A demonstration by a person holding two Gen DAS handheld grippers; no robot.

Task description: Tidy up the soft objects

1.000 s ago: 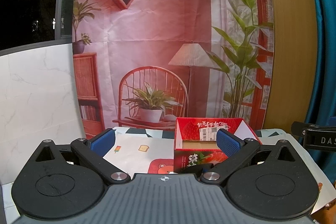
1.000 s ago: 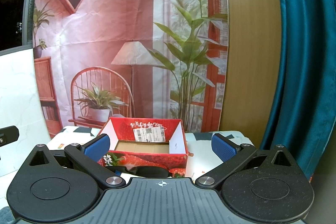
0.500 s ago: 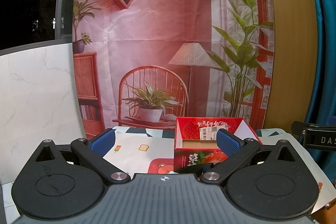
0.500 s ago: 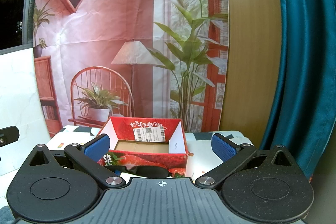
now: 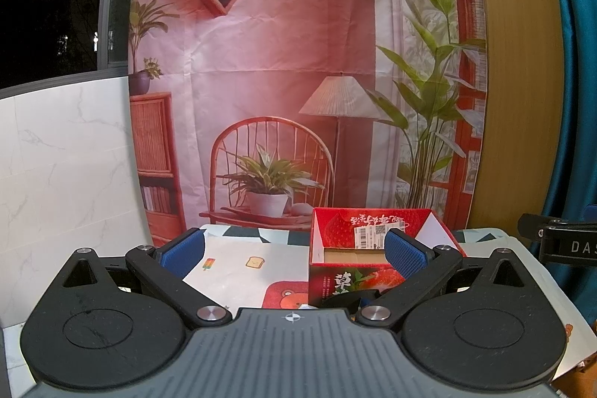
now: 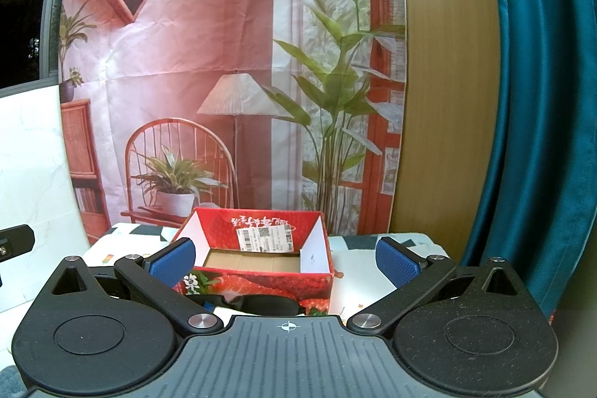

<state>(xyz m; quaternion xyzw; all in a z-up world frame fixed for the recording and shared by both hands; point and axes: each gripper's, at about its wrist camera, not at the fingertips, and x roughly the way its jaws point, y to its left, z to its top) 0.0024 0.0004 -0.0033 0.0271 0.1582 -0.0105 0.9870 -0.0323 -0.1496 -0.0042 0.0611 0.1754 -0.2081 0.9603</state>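
Nothing has moved since the earlier frames: both grippers hold the same pose over the table, and the box sits where it did.

On the left side, a white marble-patterned panel (image 5: 63, 152) stands upright at the table's edge. The left gripper (image 5: 294, 250) hovers low over a tablecloth (image 5: 238, 267) printed with small cartoons. Its jaws are spread wide and hold nothing.

Toward the middle, a red strawberry-printed cardboard box (image 5: 347, 280) stands open on the tablecloth. In the left view it lies partly behind that gripper's right finger. In the right view the same box (image 6: 261, 280) sits between the fingers of the right gripper (image 6: 285, 260), slightly left of centre. Its brown floor looks bare, and a white shipping label is stuck on the inner back wall.

Just in front of the box, close under both cameras, lies a dark, rounded item (image 6: 266, 304), mostly hidden by the gripper bodies. It is probably one of the soft things to sort, though its kind cannot be told.

The right gripper's jaws are also wide apart and empty. Behind everything hangs a printed backdrop (image 6: 231, 62) of a room, with a teal curtain (image 6: 530, 137) at the far right.

A soft item should be light and limp, sagging when lifted. A pinch at its thickest middle fold seems safest, so it does not slip or trail over the box wall.
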